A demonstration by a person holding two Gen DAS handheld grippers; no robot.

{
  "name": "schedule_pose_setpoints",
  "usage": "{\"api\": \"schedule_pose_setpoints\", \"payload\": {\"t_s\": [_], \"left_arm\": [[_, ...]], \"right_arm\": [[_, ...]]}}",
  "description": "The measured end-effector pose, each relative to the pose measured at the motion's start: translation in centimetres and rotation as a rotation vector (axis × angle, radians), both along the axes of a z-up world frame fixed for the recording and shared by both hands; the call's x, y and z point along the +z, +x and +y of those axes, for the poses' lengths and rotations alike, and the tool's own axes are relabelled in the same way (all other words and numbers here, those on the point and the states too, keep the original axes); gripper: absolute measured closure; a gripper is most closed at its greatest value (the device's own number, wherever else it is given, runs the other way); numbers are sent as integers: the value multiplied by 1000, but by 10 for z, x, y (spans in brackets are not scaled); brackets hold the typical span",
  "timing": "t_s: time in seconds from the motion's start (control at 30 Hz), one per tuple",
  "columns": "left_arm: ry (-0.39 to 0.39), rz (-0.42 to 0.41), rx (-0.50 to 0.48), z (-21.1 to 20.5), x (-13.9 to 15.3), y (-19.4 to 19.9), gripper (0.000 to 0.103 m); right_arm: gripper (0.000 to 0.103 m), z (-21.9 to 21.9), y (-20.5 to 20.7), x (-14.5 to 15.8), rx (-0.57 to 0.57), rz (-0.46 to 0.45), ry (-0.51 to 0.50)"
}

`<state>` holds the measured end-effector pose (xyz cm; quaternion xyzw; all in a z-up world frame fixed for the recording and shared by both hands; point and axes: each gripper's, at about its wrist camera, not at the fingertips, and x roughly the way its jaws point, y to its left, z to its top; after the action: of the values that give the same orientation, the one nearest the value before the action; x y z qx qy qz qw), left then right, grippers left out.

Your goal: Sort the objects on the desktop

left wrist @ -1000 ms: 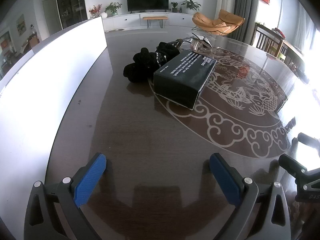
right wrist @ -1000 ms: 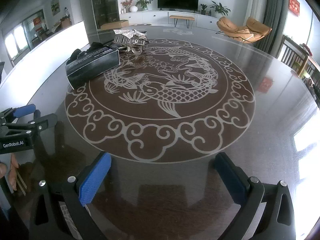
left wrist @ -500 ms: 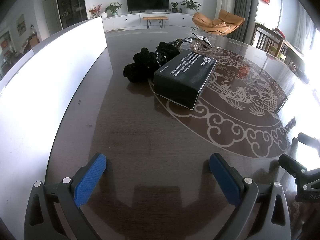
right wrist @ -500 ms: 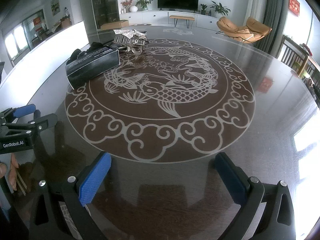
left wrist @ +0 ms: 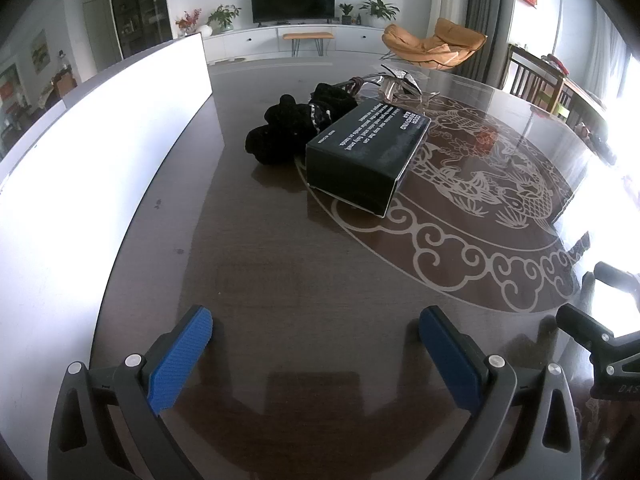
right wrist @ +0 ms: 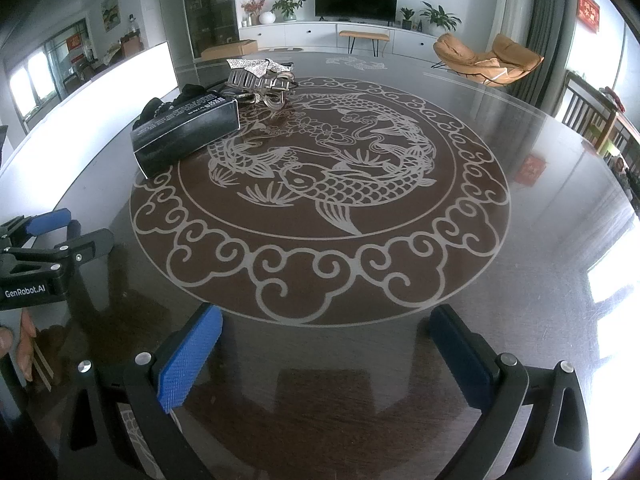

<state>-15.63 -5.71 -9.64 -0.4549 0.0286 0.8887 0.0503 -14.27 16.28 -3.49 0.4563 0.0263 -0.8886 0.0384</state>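
A black box (left wrist: pixel 366 158) with white lettering lies on the dark round table (left wrist: pixel 280 272). It also shows in the right wrist view (right wrist: pixel 186 134). Behind it lies a black fuzzy bundle (left wrist: pixel 294 128), partly hidden by the box in the right wrist view (right wrist: pixel 192 92). A shiny silver and clear item (left wrist: pixel 390 84) lies beyond them, and in the right wrist view (right wrist: pixel 262 80). My left gripper (left wrist: pixel 316 332) is open and empty, well short of the box. My right gripper (right wrist: pixel 326 332) is open and empty over the table's near edge.
A bright white panel (left wrist: pixel 92 152) runs along the table's left side. The table top carries a pale fish and cloud inlay (right wrist: pixel 320 172). The left gripper shows at the left edge of the right wrist view (right wrist: pixel 44 240). Chairs (left wrist: pixel 536 80) stand at the far right.
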Motion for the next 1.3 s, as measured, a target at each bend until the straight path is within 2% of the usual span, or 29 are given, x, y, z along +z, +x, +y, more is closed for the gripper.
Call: {"api": "schedule_pose_setpoints", "payload": {"t_s": [0.53,0.6,0.7,0.8,0.87,0.93,1.1,1.2,1.23,1.27,1.3], "left_arm": [[-2,-4,-3,0,0,0,0],[2,-40,-53,-1,1,-3,0],[72,-33,-65,-15,12,-15,0],[192,5,-58,-29,32,-39,0],[236,-10,-79,-27,35,-58,0],[210,-46,-112,-15,33,-80,0],[-8,-109,-181,34,14,-114,0],[-63,-110,-213,57,9,-119,0],[-67,-95,-225,59,9,-118,4],[-75,-71,-227,62,10,-115,26],[-56,-48,-214,62,13,-112,41]], "right_arm": [[0,0,0,0,0,0,0],[0,0,0,0,0,0,0],[0,0,0,0,1,0,0],[0,0,0,0,0,0,0],[0,0,0,0,1,0,0],[0,0,0,0,1,0,0],[0,0,0,0,1,0,0],[0,0,0,0,1,0,0],[0,0,0,0,1,0,0],[0,0,0,0,1,0,0],[0,0,0,0,1,0,0]]}}
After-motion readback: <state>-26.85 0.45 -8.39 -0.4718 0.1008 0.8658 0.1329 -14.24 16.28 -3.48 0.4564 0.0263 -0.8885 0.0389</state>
